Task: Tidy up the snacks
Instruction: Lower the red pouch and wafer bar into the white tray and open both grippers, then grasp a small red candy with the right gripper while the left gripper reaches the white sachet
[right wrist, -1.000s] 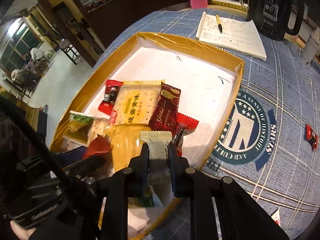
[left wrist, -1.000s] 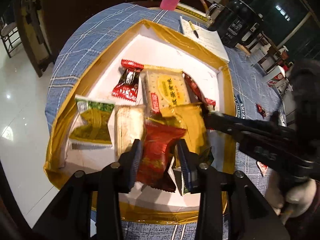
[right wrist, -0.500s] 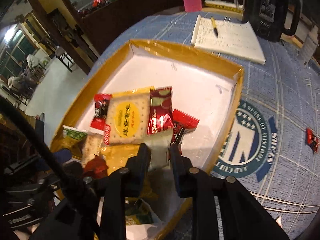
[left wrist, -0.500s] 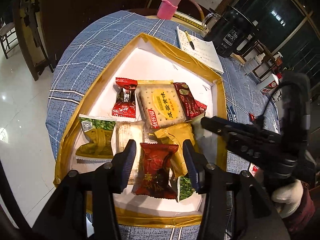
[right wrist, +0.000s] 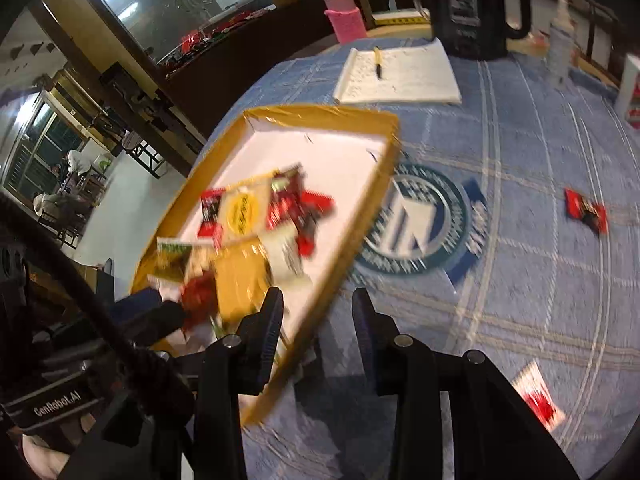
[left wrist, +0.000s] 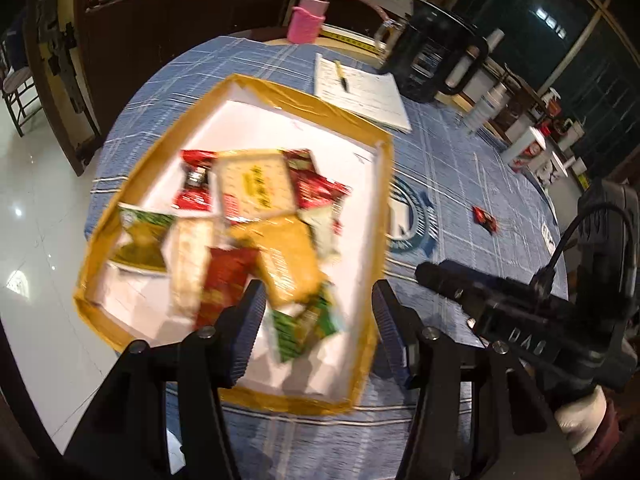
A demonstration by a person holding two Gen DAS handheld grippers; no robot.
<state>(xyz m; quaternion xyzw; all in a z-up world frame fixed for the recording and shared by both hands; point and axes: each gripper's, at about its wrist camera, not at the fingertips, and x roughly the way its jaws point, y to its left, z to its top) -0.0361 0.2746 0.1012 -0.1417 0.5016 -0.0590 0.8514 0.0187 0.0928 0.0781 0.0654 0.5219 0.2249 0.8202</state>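
Both tools hang above the blue checked tablecloth with nothing in them: the left gripper has its jaws spread wide over the near end of the shallow gold-rimmed white cardboard tray, and the right gripper is likewise parted, straddling the tray's right rim. The wrapped snacks lie heaped in the tray's near half, a pale yellow cracker packet uppermost. Two strays are left outside it: a small red and black wrapped candy out on the cloth, well right of the tray, its long axis slanting away to the right, and a red and white sachet close to the table's near edge. I judge the right gripper the nearer to both.
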